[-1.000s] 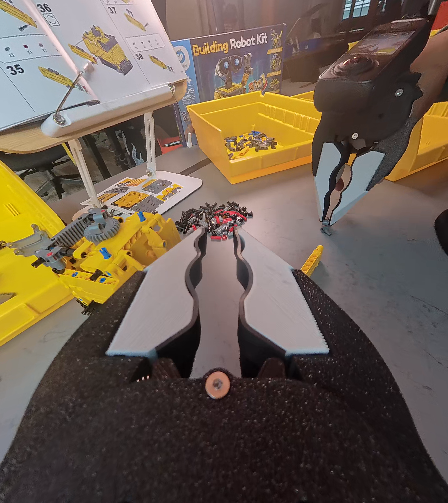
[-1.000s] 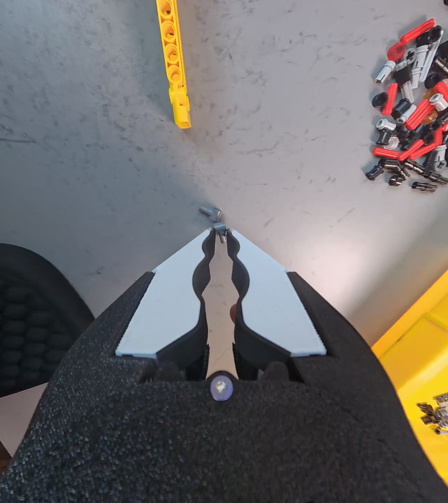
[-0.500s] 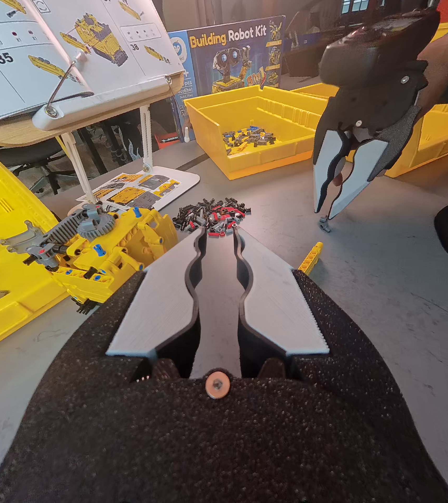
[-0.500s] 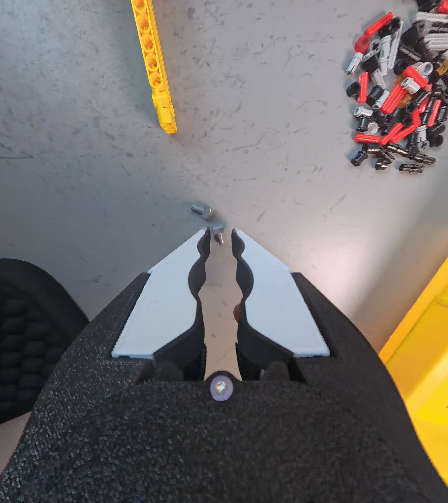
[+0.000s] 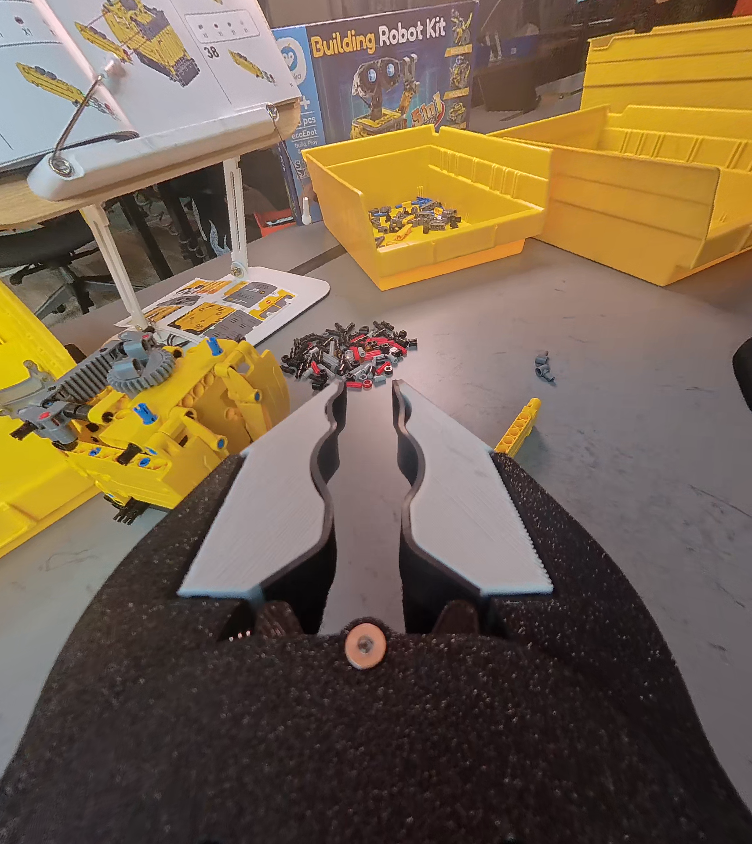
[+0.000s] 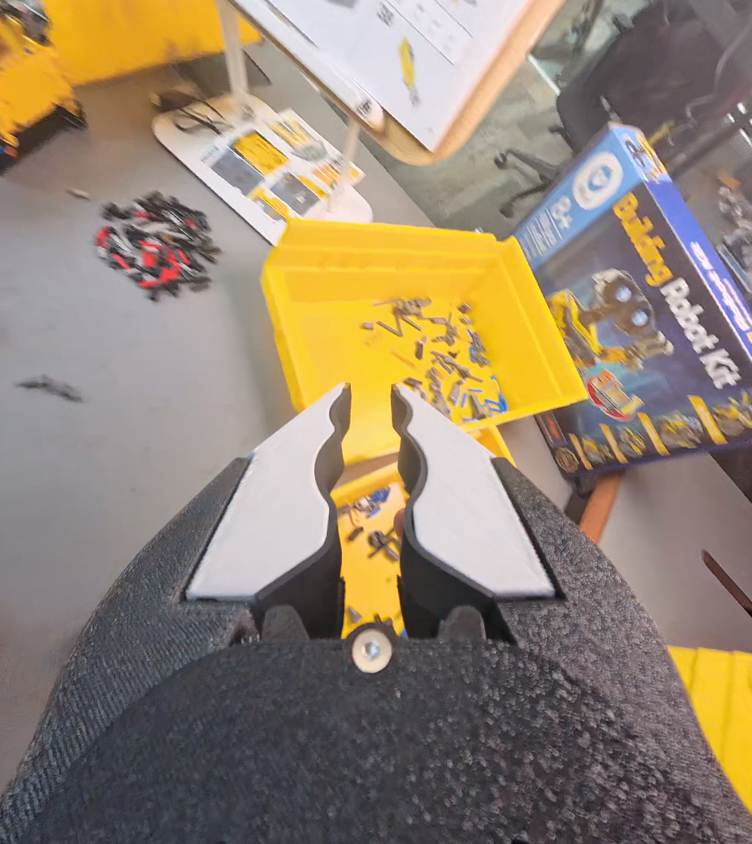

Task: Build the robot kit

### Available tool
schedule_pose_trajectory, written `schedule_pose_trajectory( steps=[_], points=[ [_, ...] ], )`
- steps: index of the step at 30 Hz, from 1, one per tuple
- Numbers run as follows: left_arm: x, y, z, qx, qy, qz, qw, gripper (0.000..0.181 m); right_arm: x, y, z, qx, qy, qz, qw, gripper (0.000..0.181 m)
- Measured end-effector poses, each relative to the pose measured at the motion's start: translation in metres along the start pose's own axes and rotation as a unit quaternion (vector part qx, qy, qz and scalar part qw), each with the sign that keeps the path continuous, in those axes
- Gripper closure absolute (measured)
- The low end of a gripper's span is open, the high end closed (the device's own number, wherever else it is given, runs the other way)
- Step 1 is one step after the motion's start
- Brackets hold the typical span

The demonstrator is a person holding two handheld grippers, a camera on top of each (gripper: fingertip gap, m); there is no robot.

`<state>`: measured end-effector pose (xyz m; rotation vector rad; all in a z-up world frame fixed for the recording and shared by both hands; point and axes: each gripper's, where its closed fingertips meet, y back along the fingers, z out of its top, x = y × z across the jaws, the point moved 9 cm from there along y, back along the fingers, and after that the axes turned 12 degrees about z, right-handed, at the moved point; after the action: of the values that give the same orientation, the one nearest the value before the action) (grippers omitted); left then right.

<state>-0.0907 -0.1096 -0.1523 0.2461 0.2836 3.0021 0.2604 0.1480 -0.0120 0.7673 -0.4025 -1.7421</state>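
Your right gripper (image 6: 370, 388) swung off the two grey pins (image 5: 544, 365) to over the yellow bin (image 6: 543, 329), jaws apart, empty. Left gripper (image 5: 368, 388) hung empty too, gaping near the pin pile (image 5: 349, 354). That fast blurry swing could've clipped the bin's rim.

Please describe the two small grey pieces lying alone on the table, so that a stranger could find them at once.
Start at the grey table and find the heap of small black, red and grey plastic connectors. To its right, apart from it, lie two tiny grey plastic pins. Unlike the heaped connectors, they lie on bare tabletop.
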Motion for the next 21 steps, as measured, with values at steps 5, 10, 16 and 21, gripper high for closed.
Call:
schedule_pose_trajectory(
  steps=[5,10,16,21],
  points=[
    [0.000,-0.003,-0.003,0.007,-0.001,0.003,1.000,0.162,-0.050,0.016,-0.068,0.116,-0.057,-0.057,0.990,0.167],
    [-0.002,-0.007,-0.007,0.018,-0.005,0.004,1.000,0.161,-0.071,0.005,-0.127,0.230,-0.092,-0.031,0.968,0.168],
    [-0.004,-0.011,-0.011,0.031,-0.008,0.004,0.999,0.161,-0.077,-0.017,-0.162,0.321,-0.094,0.016,0.942,0.169],
    [-0.005,-0.013,-0.012,0.035,-0.016,0.005,0.999,0.161,-0.063,-0.034,-0.176,0.381,-0.087,0.095,0.916,0.169]
  ],
)
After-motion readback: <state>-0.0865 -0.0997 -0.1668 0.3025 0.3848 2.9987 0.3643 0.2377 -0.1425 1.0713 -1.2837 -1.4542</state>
